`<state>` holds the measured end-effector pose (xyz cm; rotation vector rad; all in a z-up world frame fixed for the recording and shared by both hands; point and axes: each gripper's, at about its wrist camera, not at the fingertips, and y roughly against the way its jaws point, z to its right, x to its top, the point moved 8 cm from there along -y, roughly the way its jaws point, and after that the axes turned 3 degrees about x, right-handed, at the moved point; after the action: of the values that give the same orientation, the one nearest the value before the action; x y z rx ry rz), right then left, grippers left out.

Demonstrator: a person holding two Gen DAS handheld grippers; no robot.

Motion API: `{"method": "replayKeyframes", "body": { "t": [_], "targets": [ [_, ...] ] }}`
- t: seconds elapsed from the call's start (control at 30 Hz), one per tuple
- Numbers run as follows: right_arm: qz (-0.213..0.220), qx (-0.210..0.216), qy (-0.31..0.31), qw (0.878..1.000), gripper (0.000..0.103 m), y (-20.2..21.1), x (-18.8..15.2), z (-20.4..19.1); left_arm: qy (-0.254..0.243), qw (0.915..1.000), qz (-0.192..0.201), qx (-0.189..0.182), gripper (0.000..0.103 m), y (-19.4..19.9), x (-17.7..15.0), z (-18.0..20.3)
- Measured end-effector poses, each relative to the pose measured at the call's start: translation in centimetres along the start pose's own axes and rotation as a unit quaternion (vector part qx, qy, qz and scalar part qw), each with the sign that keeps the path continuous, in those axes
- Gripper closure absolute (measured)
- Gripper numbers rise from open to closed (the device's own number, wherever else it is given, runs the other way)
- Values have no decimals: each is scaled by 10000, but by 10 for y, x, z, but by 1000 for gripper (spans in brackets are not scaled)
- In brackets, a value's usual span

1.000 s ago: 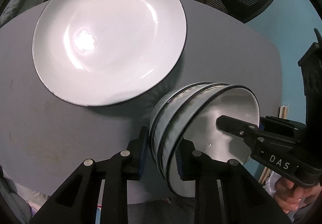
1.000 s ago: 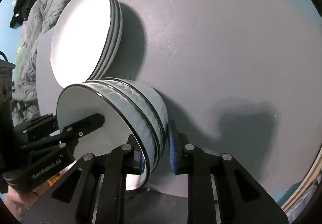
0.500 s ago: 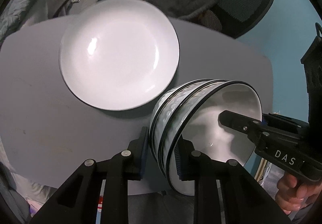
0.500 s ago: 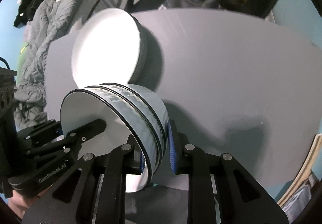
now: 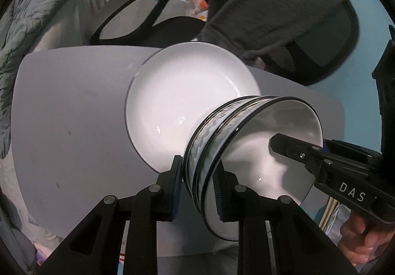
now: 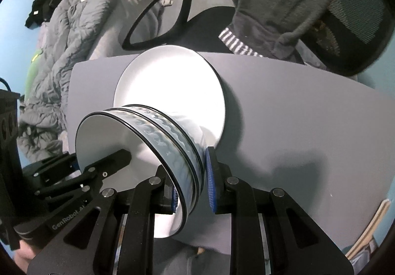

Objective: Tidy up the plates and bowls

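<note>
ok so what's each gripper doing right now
left gripper: closed on the rim of the bowl stack
right gripper: closed on the opposite rim of the same stack

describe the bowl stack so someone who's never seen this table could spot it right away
On the grey table lies a white plate stack. Just in front of it, the bowl stack hangs held at its rims by both grippers. Unlike the plain flat plates, the bowls are deep, with blue wavy bands and dark rims.

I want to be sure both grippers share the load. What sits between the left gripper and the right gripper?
The stack of bowls: left gripper and right gripper each clamp its rim on opposite sides, shown in both wrist views.
</note>
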<state>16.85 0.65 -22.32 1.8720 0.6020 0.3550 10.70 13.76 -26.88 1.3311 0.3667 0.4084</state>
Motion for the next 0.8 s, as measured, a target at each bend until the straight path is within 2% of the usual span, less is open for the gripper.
{"method": "replayKeyframes", "body": {
  "t": [0.33, 0.57, 0.8],
  "targets": [
    [-257, -107, -42, 9996, 83, -23, 19, -5, 53, 9997, -194, 113, 80, -20, 16, -13],
    [-213, -195, -75, 9996, 83, -25, 32, -5, 38, 9999, -110, 115, 81, -21, 26, -14],
    [-187, -361, 196, 9990, 83, -27, 38, -12, 41, 9998, 3, 187, 80, -21, 32, -16]
  ]
}}
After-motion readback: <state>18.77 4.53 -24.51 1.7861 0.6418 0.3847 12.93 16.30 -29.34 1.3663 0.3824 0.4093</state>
